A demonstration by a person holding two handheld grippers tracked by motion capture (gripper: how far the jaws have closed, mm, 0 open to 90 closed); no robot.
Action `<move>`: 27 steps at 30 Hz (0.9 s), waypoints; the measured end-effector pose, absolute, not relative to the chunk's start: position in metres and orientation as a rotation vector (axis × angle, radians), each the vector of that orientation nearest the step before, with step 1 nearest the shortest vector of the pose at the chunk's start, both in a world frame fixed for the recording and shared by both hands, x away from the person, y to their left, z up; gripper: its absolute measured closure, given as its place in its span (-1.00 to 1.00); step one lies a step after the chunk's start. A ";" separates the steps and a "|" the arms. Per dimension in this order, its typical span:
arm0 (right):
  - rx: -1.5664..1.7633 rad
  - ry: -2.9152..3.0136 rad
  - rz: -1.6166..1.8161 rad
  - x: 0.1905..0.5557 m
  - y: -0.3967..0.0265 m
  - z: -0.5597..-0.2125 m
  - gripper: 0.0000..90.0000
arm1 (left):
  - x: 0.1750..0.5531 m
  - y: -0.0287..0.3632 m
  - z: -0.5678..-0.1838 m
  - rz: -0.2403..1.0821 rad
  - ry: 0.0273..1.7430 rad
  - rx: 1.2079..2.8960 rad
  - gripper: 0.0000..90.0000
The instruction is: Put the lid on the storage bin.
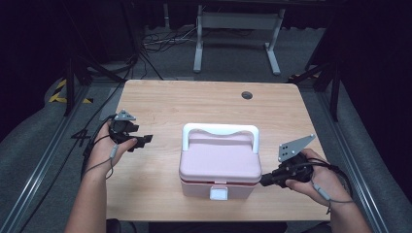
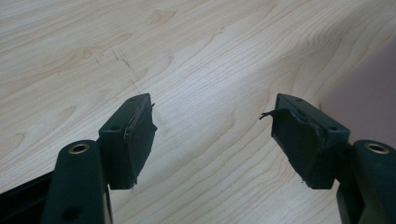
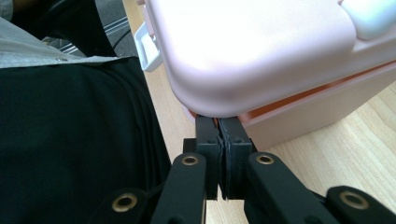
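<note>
The worktop (image 1: 204,102) was a pale wooden slab, bare apart from one thing, which left both hands free room on either side. On it, near the person's edge and about midway across, stood the box (image 1: 219,165), pink, with a white handle (image 1: 220,130) upright over its lid (image 3: 261,51) and a white latch (image 1: 219,193) facing the person; that facing probably suited opening it from the seated side. The lid seemed slightly lifted at the right front corner, where the right tool's view showed a dark orange-toned gap between lid and base (image 3: 317,116). The right tool (image 3: 223,128) sat low at that corner, its jaws pressed together with nothing between them and their tips pushed into the seam under the lid's rim, apparently used as a thin wedge to pry the lid up rather than as a clamp. The right hand (image 1: 316,179) held it nearly level with the worktop, which would let the tips slide into the seam. The left tool (image 1: 138,141) was held well apart from the box on the left, just above bare wood, its jaws spread wide and empty; the worn pads (image 2: 140,140) faced each other across open grain. Judging by that pose, it was waiting, perhaps to steady the box or take the handle once the lid gave. The latch, seen from above, lay flat against the front; whether it was released could not be told.
</note>
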State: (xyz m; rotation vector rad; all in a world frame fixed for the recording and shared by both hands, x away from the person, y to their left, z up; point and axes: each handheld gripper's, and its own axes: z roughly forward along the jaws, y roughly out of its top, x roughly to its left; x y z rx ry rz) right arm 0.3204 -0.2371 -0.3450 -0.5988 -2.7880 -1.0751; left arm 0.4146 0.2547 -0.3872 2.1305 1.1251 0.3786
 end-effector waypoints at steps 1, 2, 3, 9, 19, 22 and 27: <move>-0.596 -2.788 -1.071 0.320 -0.237 -0.345 0.95 | 0.414 0.254 -0.387 0.373 1.127 2.131 -0.32; -0.598 -2.789 -1.063 0.320 -0.237 -0.346 0.94 | 0.414 0.254 -0.387 0.373 1.128 2.131 -0.33; -0.599 -2.790 -1.055 0.320 -0.237 -0.346 0.93 | 0.414 0.254 -0.387 0.369 1.129 2.133 -0.33; -0.594 -2.793 -1.038 0.321 -0.236 -0.347 0.93 | 0.415 0.253 -0.389 0.358 1.125 2.144 -0.33; -0.592 -2.801 -1.007 0.320 -0.236 -0.348 0.93 | 0.414 0.252 -0.389 0.339 1.121 2.152 -0.34; -0.591 -2.805 -0.985 0.320 -0.237 -0.348 0.92 | 0.414 0.252 -0.389 0.334 1.119 2.153 -0.34; -0.584 -2.779 -1.029 0.318 -0.241 -0.343 0.89 | 0.414 0.251 -0.389 0.337 1.117 2.151 -0.34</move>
